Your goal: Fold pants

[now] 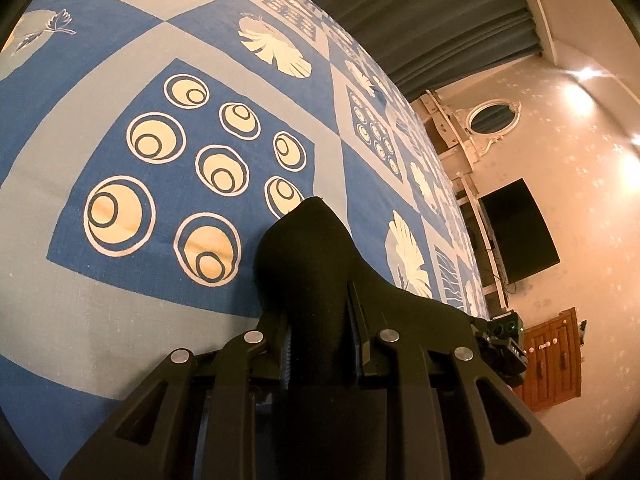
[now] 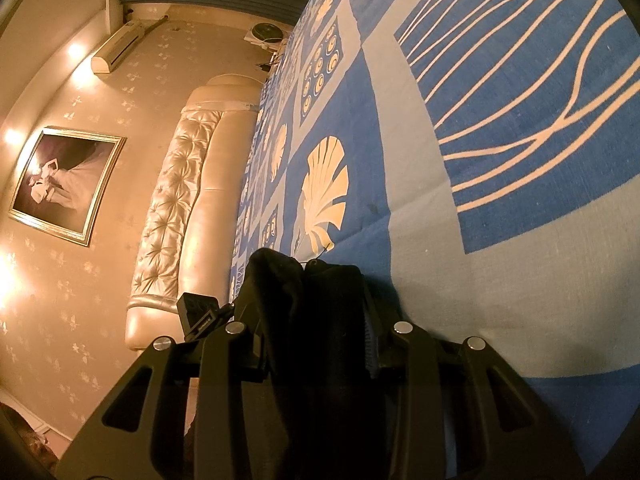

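The pants [image 1: 308,248] are black cloth. My left gripper [image 1: 316,320] is shut on a bunched part of them, held just above the blue patterned bedspread [image 1: 120,300]. A fold of cloth sticks out past the fingertips and more spreads to the right. In the right wrist view my right gripper [image 2: 316,320] is shut on another part of the black pants [image 2: 304,292], also above the bedspread [image 2: 500,300]. The cloth fills the gap between its fingers. The rest of the pants is hidden behind both grippers.
The bed has a cream tufted headboard [image 2: 176,216]. A framed picture [image 2: 66,184] hangs on the wall. A dark TV screen [image 1: 520,228] and a wooden cabinet [image 1: 554,354] stand beyond the bed's edge. The other gripper's camera [image 1: 504,344] shows at right.
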Tool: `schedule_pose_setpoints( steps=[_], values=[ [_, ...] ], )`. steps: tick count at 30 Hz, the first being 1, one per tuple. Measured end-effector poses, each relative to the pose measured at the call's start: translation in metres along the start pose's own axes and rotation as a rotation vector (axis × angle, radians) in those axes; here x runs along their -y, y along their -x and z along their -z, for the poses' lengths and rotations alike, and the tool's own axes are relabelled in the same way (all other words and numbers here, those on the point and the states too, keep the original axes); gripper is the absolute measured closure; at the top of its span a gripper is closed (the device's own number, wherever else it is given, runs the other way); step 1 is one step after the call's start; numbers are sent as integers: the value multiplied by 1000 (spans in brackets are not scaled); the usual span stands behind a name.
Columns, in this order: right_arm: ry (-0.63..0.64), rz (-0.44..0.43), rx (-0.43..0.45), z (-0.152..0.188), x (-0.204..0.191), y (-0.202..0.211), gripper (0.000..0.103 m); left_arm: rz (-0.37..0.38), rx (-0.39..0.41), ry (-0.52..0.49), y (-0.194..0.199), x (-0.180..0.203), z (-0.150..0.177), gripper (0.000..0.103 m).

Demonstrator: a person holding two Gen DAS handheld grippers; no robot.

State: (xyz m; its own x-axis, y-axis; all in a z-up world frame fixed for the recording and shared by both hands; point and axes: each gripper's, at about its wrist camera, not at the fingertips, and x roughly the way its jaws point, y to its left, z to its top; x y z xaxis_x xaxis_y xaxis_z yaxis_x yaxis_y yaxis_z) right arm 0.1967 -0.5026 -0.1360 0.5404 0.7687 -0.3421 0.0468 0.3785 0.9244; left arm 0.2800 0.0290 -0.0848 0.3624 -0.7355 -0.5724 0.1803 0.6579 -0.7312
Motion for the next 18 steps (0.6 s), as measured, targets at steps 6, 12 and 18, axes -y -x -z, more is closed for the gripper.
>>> schedule_pose_setpoints(
  steps=[6,12,18],
  values=[
    [-1,-2,1,0,5,3,71,3,4,-12,-1,0,0,81],
    [-1,-2,1,0,5,3,71,7,6,-17,-2,0,0,81],
    [-1,-3,0,0,5,2,71,12,7,-17,-2,-1,0,80]
  ],
)
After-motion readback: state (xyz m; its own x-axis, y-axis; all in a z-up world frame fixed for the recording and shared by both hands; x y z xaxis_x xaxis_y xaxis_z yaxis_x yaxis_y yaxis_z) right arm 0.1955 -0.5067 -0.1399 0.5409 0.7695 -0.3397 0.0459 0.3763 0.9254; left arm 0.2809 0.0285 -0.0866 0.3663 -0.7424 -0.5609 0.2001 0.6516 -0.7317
